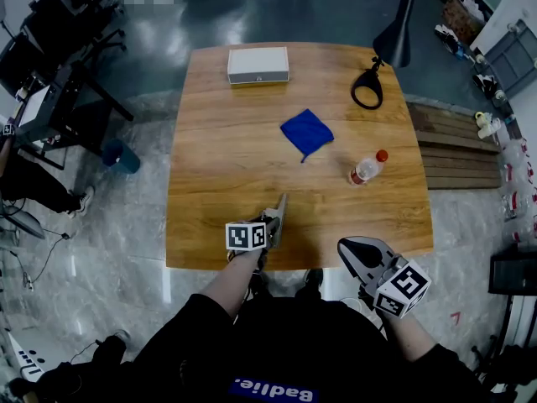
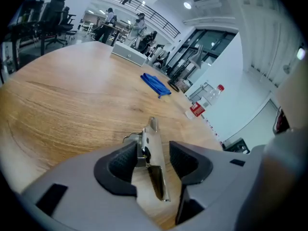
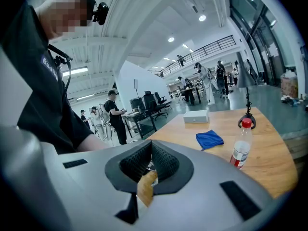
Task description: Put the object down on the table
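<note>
"Silvery metal piece [image 2: 153,158], long and flat: where does it sit?"

"On the round-cornered wooden table [image 1: 226,166], near the front edge, pointing away from the person. It lies between the jaws of the left gripper [image 2: 153,150], and its far end reaches out past the fingertips onto the wood."

"Is that gripper clamped on it?"

"No. Its jaws stand apart. The piece sits close against the pad on the left of the left gripper view, and there is a clear gap to the other pad, so nothing presses on it."

"And the right gripper [image 3: 150,165]?"

"Its jaws are drawn together with nothing between them. In the head view it hangs off the table's front edge, to the right of the left one and well apart from the metal piece."

"What else is on the table?"

"A crumpled blue cloth [image 1: 306,133] is near the middle. A clear plastic bottle with a red cap [image 1: 367,169] lies on its side to the cloth's right. A flat white box [image 1: 258,65] is at the far edge, and a black desk lamp [image 1: 369,86] stands at the far right corner."
</note>
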The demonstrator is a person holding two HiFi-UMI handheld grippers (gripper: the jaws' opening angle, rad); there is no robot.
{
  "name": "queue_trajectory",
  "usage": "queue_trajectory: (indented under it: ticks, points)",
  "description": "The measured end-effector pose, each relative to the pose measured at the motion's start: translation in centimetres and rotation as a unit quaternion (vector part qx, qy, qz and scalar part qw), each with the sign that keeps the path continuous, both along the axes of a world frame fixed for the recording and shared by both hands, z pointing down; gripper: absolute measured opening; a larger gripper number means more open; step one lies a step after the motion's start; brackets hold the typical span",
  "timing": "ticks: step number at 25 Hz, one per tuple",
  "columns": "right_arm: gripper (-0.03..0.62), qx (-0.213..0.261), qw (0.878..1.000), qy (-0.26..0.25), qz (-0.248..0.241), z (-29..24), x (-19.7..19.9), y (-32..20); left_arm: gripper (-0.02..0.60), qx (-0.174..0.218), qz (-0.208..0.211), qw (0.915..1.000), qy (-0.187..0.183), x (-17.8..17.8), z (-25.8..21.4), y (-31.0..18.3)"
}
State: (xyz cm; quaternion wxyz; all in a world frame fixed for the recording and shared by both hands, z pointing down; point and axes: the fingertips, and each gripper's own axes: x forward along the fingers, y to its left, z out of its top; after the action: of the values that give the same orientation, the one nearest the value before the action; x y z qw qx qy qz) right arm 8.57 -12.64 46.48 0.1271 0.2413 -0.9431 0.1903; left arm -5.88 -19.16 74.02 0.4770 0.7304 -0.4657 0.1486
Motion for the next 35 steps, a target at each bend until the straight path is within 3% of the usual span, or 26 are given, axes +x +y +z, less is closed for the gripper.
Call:
queue_trajectory:
  ticks: [1, 14, 24, 29, 35]
  points:
    - [0.006, 0.000, 1.000, 0.000, 0.000, 0.0, 0.0, 0.0, 0.216, -0.002, 0.006, 0.9999, -0.008, -0.1, 0.3, 0.1]
    - [0.005, 0.005, 1.000, -0.016, -0.003, -0.8, -0.4, -0.1, 0.216, 0.020, 0.012, 0.9989, -0.041, -2.8, -1.7, 1.0]
    - [0.006, 0.006, 0.999, -0.041, -0.021, -1.6, -0.6, 0.2, 0.215, 0.100, 0.004, 0.9949, 0.006, -3.0, -10.4, 3.5]
    - [0.005, 0.009, 0.998, -0.050, -0.029, -2.2, -0.9, 0.3, 0.213, 0.181, 0.039, 0.9823, 0.031, -0.3, -18.6, 4.7]
    - [0.006, 0.021, 0.997, -0.062, -0.044, -3.2, -2.1, 0.5, 0.158, 0.283, 0.100, 0.9530, 0.043, 3.5, -27.6, 6.1]
